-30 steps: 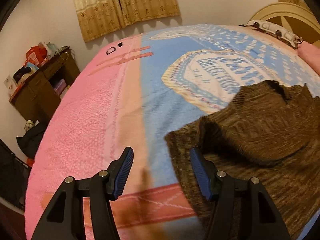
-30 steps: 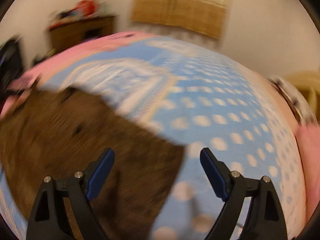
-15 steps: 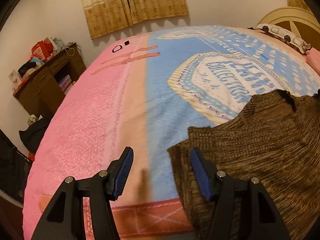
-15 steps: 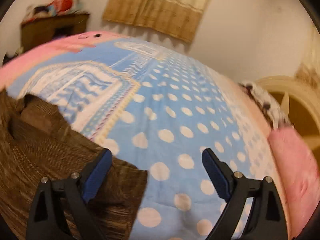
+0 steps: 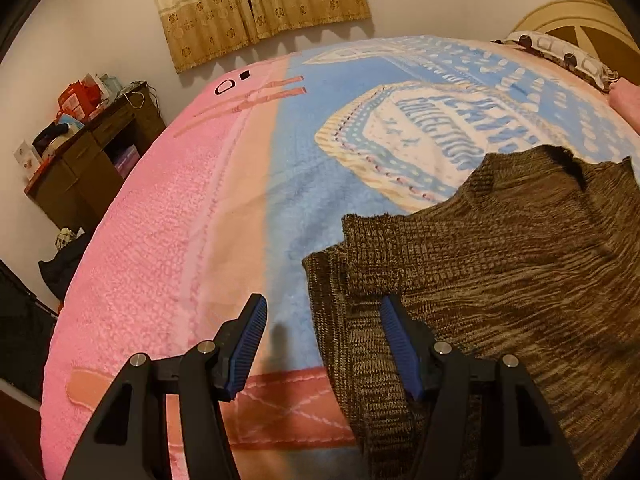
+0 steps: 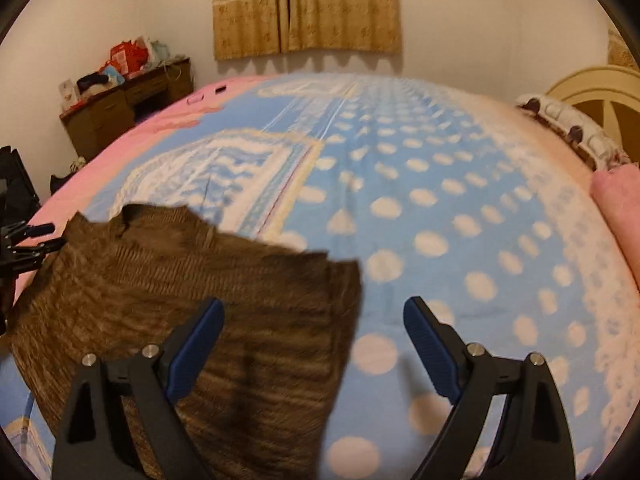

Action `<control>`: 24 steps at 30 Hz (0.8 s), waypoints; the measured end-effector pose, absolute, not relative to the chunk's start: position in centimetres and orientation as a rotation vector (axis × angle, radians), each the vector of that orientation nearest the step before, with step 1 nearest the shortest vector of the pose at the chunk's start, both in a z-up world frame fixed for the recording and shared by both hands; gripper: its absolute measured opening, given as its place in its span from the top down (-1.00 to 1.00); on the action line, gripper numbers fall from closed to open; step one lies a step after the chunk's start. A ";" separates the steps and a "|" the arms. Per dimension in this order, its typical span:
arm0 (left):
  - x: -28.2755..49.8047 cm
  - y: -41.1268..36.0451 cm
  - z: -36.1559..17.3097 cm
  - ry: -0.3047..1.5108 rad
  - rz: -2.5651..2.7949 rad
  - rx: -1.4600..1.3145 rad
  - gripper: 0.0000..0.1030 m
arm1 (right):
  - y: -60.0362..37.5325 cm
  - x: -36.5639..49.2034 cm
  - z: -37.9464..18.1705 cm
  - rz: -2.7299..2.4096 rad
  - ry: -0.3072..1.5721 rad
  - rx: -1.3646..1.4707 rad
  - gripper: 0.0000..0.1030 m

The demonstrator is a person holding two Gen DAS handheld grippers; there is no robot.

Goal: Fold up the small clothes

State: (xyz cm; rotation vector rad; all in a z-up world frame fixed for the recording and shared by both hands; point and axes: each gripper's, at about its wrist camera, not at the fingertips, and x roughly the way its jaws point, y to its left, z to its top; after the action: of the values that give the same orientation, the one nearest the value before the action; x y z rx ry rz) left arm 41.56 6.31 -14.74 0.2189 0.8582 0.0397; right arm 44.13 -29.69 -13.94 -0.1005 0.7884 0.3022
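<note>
Brown knit sweater is lying spread on the bed blanket, toward the near edge, collar pointing away toward the curtain wall. Left claw is sitting with fingers apart, nothing in it, straddling the sweater's left side edge: one blue pad over bare blanket, the other over knit. Right claw is also spread wide and empty, one pad over the sweater, the other over the dotted blanket, so it is bracketing the right side edge. Looks like both are lining up for a grab on the two sides; judging from that, folding proper is not started yet. To do this step well: each claw should be dropping low so one finger slides under the edge while the other is coming down on top, pinching only the sweater and not the fuzzy blanket beneath. Left side is showing a small doubled flap near the corner, so taking both layers there is better than splitting them. Grabbing at matching height on both sides is keeping the fold straight. Knit is thick and floppy, likely sagging in the middle, so lifting slowly and evenly is the safer call. Right view is slightly blurred, exact contact unclear.
</note>
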 end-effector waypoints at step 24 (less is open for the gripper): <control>32.6 6.4 -14.6 0.848 0.014 0.159 -0.36 | -25.8 34.9 -16.3 0.295 0.850 -0.210 -0.59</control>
State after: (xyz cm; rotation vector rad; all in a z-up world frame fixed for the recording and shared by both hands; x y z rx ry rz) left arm 32.58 6.42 -14.57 0.1588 0.8475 0.0142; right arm 34.92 -25.80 -16.32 -0.2104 0.8503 0.2948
